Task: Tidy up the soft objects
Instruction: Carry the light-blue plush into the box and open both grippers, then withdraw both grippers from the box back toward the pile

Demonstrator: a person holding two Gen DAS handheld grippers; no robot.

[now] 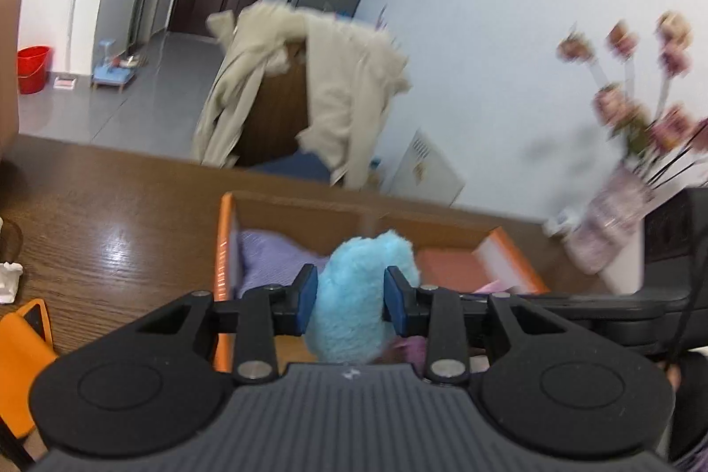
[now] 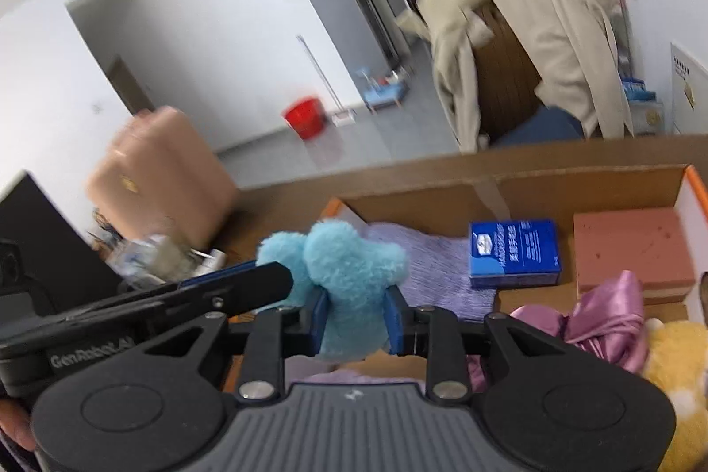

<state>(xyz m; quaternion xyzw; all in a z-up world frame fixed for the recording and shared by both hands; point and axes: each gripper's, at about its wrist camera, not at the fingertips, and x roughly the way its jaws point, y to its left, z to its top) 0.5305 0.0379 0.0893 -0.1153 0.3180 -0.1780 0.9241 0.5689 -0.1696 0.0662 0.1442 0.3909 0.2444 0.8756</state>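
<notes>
A fluffy light-blue plush toy (image 1: 360,295) is held by both grippers at once above an open cardboard box (image 1: 309,206) with orange flaps. My left gripper (image 1: 350,295) is shut on the plush. My right gripper (image 2: 357,317) is shut on the same plush (image 2: 349,273); the left gripper's arm shows at its left side. In the box lie a purple cloth (image 2: 433,264), a blue packet (image 2: 513,253), a pink sponge block (image 2: 628,251), a shiny purple fabric (image 2: 610,321) and a yellow plush (image 2: 677,374).
The box sits on a brown wooden table (image 1: 97,215). A vase of flowers (image 1: 619,206) stands at the box's right. A chair draped with a beige coat (image 1: 309,91) stands behind the table. A pink suitcase (image 2: 163,180) and clutter (image 2: 155,251) are to the left.
</notes>
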